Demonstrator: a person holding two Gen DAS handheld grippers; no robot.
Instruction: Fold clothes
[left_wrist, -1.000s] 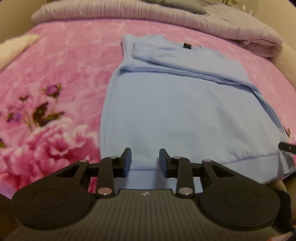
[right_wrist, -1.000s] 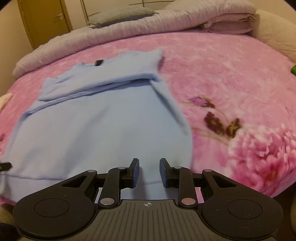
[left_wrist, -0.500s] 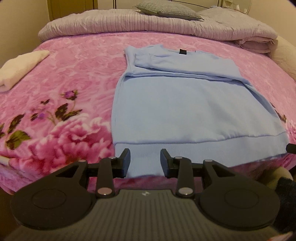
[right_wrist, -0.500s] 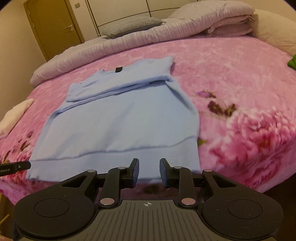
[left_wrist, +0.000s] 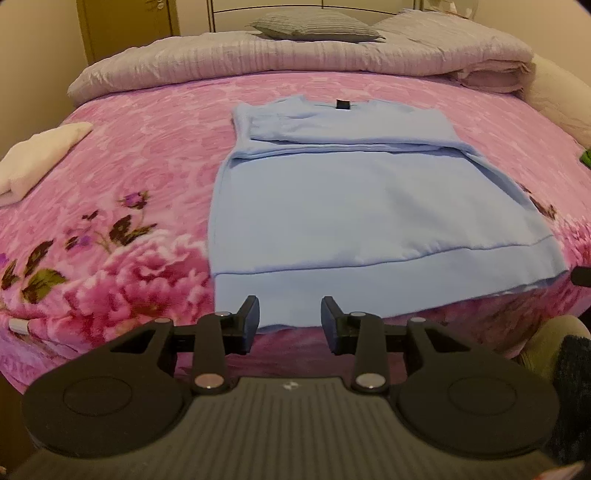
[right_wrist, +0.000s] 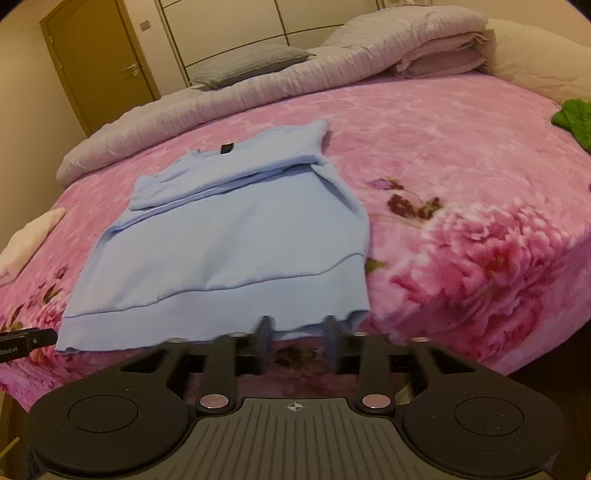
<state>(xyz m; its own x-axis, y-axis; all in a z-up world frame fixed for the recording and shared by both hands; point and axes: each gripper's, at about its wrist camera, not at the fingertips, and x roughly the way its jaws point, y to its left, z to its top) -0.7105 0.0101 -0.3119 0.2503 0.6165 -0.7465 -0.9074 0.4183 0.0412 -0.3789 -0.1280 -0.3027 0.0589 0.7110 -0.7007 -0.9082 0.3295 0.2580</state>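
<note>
Blurring hides right gripper (right_wrist: 295, 338) fingers; sweater (right_wrist: 229, 251) sleeves folded under

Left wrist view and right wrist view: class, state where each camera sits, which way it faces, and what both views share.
Left wrist view: sits behind the left hand-held gripper, jaws open, facing up the bed over the blue sweater's hem toward the grey pillow.
Right wrist view: sits behind the right hand-held gripper, blurred, jaws apart, facing the sweater from its right; a door shows.
Shared: sweater, pink floral blanket, pillow, white folded cloth.
</note>
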